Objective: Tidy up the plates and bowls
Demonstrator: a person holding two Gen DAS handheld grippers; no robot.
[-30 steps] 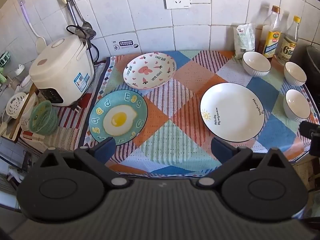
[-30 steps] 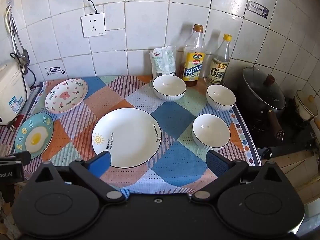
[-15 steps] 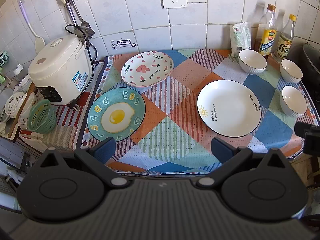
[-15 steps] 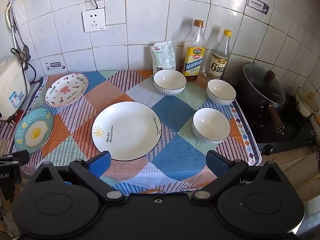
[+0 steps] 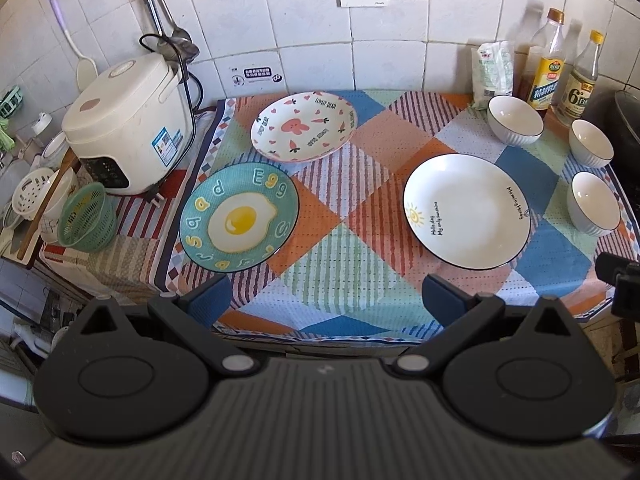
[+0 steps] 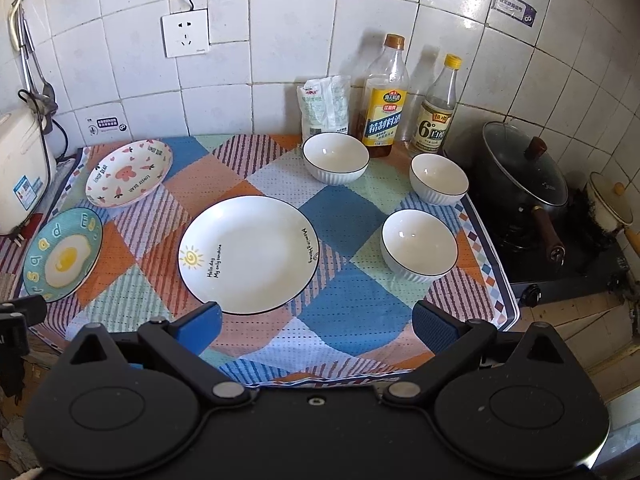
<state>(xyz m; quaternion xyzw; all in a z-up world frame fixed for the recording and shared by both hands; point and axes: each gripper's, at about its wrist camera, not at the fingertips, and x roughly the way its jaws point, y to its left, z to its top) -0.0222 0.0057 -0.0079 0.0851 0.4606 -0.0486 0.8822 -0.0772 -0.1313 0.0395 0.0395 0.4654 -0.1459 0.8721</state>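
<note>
Both grippers hang in the air in front of the bench (image 5: pixel 320 280), and both have pulled back a little since a second ago, so the dishes look a bit farther away in each view. No dish has moved.

The left gripper (image 5: pixel 326 294) has its jaws wide open and holds nothing. The right gripper (image 6: pixel 316 322) also has its jaws wide open and holds nothing.

On the patchwork cloth (image 6: pixel 344 208) the big white plate (image 6: pixel 248 254) with a little sun lies near the middle. The green egg plate (image 5: pixel 239 216) lies at the left front, near the rice cooker (image 5: pixel 128 128). The pink rabbit plate (image 5: pixel 303 126) lies behind it, close by but not touching.

Three white bowls sit on the right side, all apart from each other: the back bowl (image 6: pixel 335 157) in front of the bottles (image 6: pixel 386 96), the side bowl (image 6: pixel 439 178) near the black pot (image 6: pixel 524 172), and the front bowl (image 6: pixel 419 245) nearest the right gripper.
</note>
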